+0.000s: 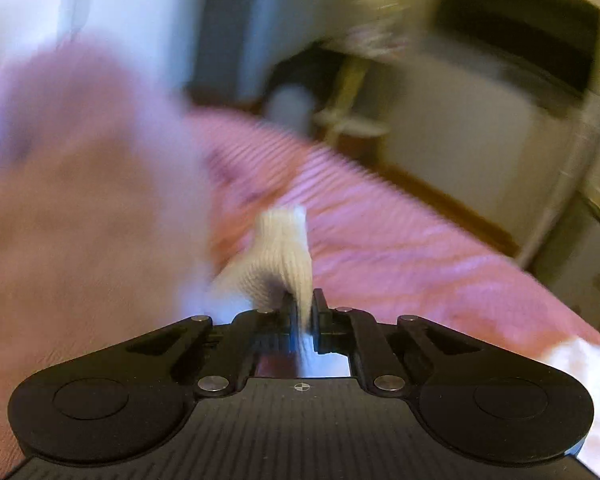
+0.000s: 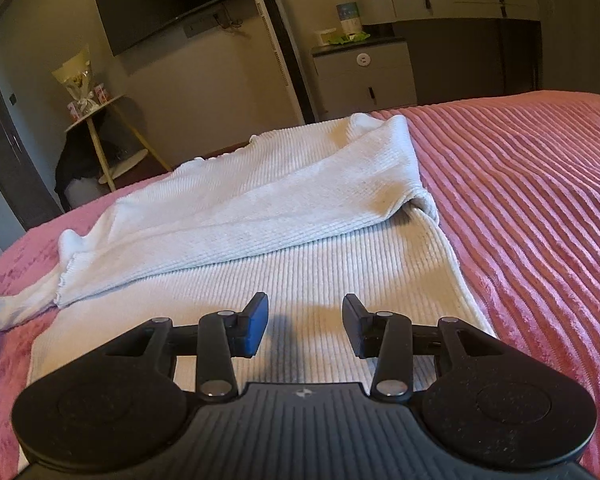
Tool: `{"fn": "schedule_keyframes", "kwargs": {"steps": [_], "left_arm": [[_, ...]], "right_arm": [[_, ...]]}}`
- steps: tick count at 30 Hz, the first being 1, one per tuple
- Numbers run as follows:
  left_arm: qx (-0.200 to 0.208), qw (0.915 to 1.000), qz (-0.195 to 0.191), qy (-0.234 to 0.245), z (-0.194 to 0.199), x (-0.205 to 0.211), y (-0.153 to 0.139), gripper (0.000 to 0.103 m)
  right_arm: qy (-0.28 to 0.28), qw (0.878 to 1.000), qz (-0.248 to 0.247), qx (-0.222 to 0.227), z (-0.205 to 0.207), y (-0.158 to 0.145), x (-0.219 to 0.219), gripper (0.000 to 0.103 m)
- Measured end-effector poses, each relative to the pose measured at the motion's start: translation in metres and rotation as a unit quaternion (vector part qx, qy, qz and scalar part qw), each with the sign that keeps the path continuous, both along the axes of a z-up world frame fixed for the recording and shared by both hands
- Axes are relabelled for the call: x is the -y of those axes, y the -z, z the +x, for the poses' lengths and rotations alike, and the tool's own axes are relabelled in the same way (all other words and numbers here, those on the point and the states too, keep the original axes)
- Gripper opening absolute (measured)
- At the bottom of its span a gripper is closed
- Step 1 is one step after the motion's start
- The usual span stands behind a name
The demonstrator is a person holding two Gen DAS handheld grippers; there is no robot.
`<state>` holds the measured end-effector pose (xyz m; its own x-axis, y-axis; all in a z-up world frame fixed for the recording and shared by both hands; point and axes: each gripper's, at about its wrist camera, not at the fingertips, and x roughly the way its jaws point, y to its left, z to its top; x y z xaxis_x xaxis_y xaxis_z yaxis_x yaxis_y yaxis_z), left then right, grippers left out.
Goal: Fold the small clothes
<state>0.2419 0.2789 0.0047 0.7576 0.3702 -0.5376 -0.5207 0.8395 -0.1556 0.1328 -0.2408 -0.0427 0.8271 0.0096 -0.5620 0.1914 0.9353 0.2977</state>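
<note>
- Our left gripper [image 1: 304, 312] is clamped tight on a pinch of the white ribbed knit garment [image 1: 288, 252], which bunches up out of the jaws above the pink striped bedspread [image 1: 400, 248]; that view is heavily blurred, and the big pale mass on its left cannot be made out.
- From the right wrist view we see the same garment [image 2: 260, 208] spread on the bedspread [image 2: 540, 200], one sleeve or side already folded across the body.
- Our right gripper [image 2: 304, 324] hovers over the near hem with its jaws partly apart and nothing between them.
- We judge that a fold is under way: the left side has its corner, the right has not taken hold yet.
- Next, we judge, the right needs to close on the near hem so both carry the edge over evenly.
- Containers: we see none on the bed; the drawers at the far wall are shut, contents hidden.
</note>
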Motion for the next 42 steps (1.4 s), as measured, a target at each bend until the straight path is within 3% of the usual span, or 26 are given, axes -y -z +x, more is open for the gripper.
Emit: {"fn": "schedule_keyframes", "kwargs": {"steps": [2,4,9,12,13,16,18,19,20,22,26,33,38,42], "left_arm": [[0.025,0.9957,0.060,0.066,0.000,0.042,-0.021,0.009],[0.055,0.9858,0.085,0.134,-0.002,0.087,-0.038,0.009],[0.079,0.9546,0.090,0.273,0.001,0.197,-0.044,0.009],[0.051,0.9495,0.059,0.304,0.010,0.242,-0.021,0.010],[0.036,0.9493,0.049,0.309,0.014,0.253,-0.011,0.015],[-0.018,0.9497,0.049,0.309,0.018,0.278,0.018,0.033],[-0.034,0.9528,0.023,0.301,0.011,0.277,0.022,0.059],[-0.032,0.9548,-0.001,0.295,0.004,0.273,0.019,0.077],[-0.025,0.9552,-0.016,0.295,-0.005,0.267,0.015,0.087],[-0.014,0.9592,-0.015,0.282,-0.017,0.253,0.005,0.094],[-0.033,0.9733,0.009,0.227,-0.027,0.227,0.004,0.095],[-0.066,0.9762,-0.019,0.206,-0.008,0.193,0.034,0.092],[-0.069,0.9800,-0.056,0.178,-0.010,0.167,0.045,0.092],[-0.088,0.9805,-0.056,0.167,-0.006,0.163,0.053,0.092]], "right_arm": [[0.000,1.000,0.006,0.001,-0.001,0.001,0.001,0.040],[0.001,1.000,0.012,0.002,-0.001,0.001,0.002,0.040],[0.002,1.000,0.022,0.014,-0.005,-0.002,0.007,0.041],[0.005,0.999,0.036,0.014,-0.007,0.000,0.013,0.041],[0.005,0.999,0.045,0.012,-0.007,0.002,0.015,0.041],[0.002,0.998,0.060,0.009,-0.007,0.005,0.019,0.041],[-0.005,0.998,0.062,0.013,-0.006,0.005,0.018,0.041],[-0.009,0.998,0.063,0.015,-0.006,0.005,0.018,0.041],[-0.013,0.998,0.067,0.015,-0.005,0.005,0.017,0.041],[-0.024,0.996,0.086,0.012,-0.002,0.006,0.015,0.041],[-0.052,0.984,0.169,0.008,0.005,0.011,0.008,0.046],[-0.065,0.949,0.309,-0.011,0.030,0.018,-0.007,0.050],[-0.055,0.935,0.351,-0.011,0.053,0.022,-0.029,0.055],[-0.033,0.943,0.330,-0.007,0.073,0.020,-0.045,0.055]]}}
